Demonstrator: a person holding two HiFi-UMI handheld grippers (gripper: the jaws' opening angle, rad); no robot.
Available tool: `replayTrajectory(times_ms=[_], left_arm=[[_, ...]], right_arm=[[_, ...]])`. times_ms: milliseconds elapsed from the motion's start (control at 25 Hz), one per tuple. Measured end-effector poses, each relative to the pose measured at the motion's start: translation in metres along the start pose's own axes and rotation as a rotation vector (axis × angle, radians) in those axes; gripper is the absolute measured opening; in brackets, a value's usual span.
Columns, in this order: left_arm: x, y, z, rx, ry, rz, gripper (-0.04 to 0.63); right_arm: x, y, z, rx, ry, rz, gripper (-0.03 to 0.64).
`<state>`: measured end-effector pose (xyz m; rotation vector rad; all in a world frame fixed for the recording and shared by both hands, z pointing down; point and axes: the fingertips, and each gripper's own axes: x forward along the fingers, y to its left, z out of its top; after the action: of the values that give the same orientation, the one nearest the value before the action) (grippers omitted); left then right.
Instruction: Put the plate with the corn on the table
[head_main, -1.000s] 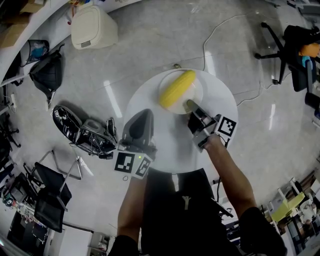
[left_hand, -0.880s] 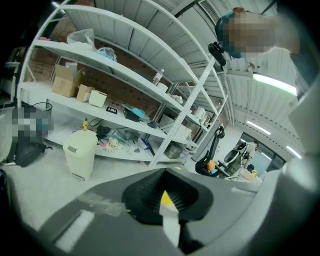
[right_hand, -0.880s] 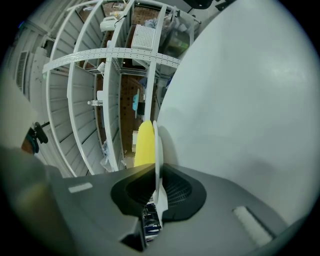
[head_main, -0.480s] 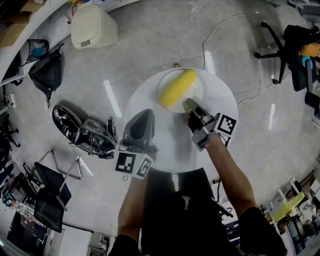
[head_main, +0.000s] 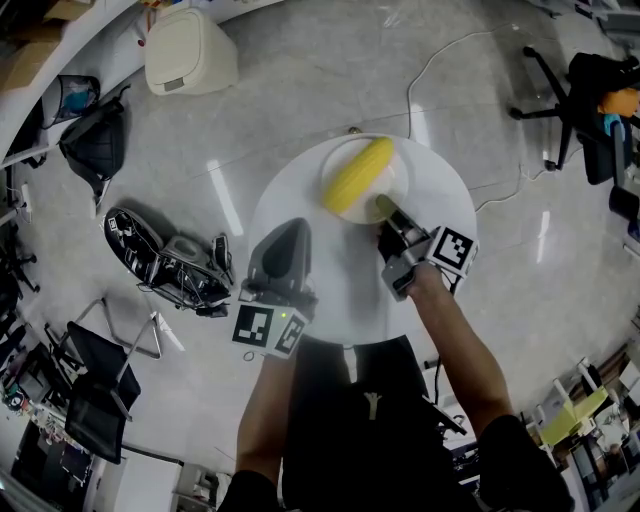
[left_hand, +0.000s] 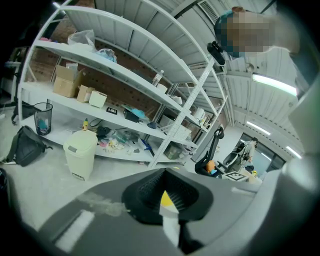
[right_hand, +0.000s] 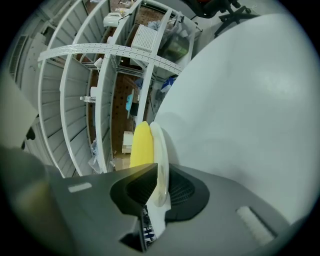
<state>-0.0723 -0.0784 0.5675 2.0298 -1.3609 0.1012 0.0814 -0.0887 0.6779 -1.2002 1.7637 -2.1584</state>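
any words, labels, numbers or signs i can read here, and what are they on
No readable words or numbers anywhere.
left cube, right cube: square markers, patterns only, no letters.
shelf boxes and the grey patch on the bin: too small to read.

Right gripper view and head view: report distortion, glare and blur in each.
Right gripper view: strong fisheye bends the shelving into arcs, corners go dark; plate rim and corn look fairly sharp. Head view: glossy floor shows glare streaks; round table evenly lit.
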Motion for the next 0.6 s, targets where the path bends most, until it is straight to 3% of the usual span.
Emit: replayTrajectory(times_ms=[160,600], left_arm=[[-0.0019,-0.0021,-0.0012,-0.004,-0.002,0.001,0.003],[-0.0081,-0.0018,-0.0029,-0.009,-0.008,0.005,0.003]], right_arm=[[-0.0008,0.0025,0.0006,0.006,-0.014,-0.016,0.089],[-0.0030,0.0022,0.0020,0.001,-0.037,-0.061,0.120]])
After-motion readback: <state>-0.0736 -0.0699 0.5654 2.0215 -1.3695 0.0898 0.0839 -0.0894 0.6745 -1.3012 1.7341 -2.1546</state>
